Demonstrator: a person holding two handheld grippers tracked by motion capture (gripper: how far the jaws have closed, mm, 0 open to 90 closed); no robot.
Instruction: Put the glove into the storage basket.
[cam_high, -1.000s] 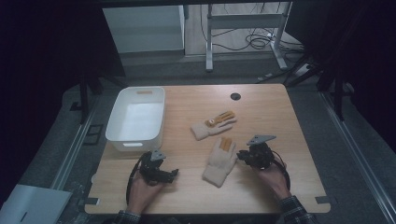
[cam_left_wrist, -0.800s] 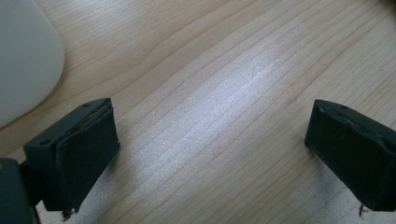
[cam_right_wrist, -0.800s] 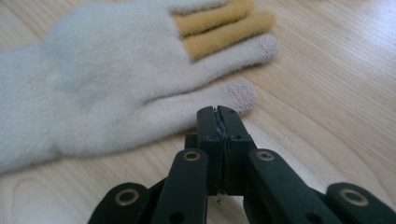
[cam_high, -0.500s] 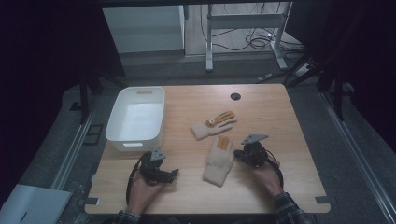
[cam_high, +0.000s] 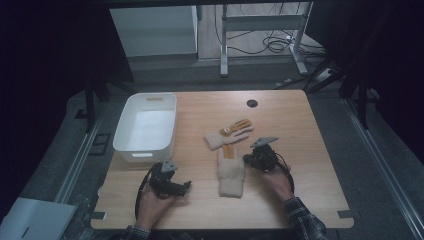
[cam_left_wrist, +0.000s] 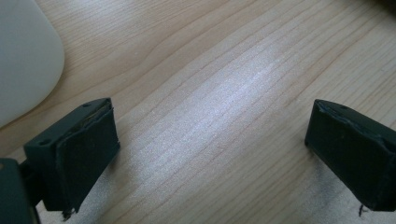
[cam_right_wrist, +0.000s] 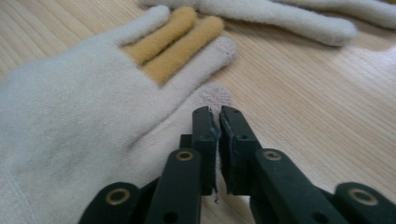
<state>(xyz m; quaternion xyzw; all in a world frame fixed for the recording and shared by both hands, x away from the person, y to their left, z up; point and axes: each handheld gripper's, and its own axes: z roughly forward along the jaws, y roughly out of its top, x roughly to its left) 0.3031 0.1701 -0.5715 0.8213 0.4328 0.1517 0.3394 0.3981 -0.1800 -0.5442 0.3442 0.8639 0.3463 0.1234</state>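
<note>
On the table (cam_high: 310, 150), between my two hands, lies the near glove (cam_high: 230, 172). My right gripper (cam_right_wrist: 218, 122) is clenched on the edge of its thumb; my left gripper (cam_left_wrist: 210, 135) is released over bare wood. With so thin a pinch, I judge the fabric may slip free. Two gloves, counting the far glove (cam_high: 227, 134), and one bin (cam_high: 145, 127).

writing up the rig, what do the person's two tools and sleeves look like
Both tools are black. The left tool has broad flat rectangular pads; the right tool has slim linked arms with round rivets. Each carries a grey three-cornered plate and a black cable. The right sleeve is dark plaid.
</note>
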